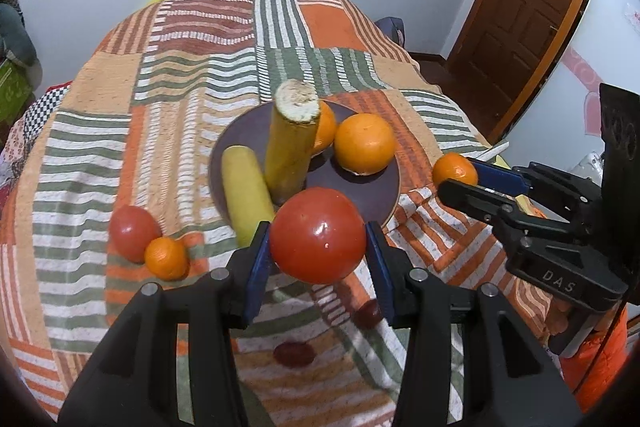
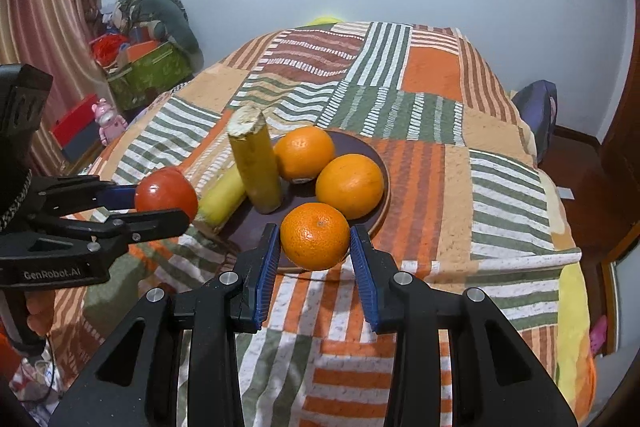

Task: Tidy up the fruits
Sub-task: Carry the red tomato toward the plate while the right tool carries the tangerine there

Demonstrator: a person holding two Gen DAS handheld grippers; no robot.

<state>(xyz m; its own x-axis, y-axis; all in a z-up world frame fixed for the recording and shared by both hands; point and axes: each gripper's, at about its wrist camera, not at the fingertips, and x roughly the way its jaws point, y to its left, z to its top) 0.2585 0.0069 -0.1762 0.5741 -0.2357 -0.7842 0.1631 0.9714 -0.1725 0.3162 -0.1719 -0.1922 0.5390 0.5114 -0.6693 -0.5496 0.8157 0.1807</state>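
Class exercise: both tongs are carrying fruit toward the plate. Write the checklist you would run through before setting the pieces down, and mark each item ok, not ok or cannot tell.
1. Left tongs grip the tomato on both sides: ok.
2. Right tongs grip the small orange on both sides: ok.
3. Bare space on the plate near its front rim: ok, though tight.
4. Upright yellow stalk piece steady enough not to topple if bumped: cannot tell.
5. All fruit gathered: not ok; a second tomato and another small orange lie on the cloth.
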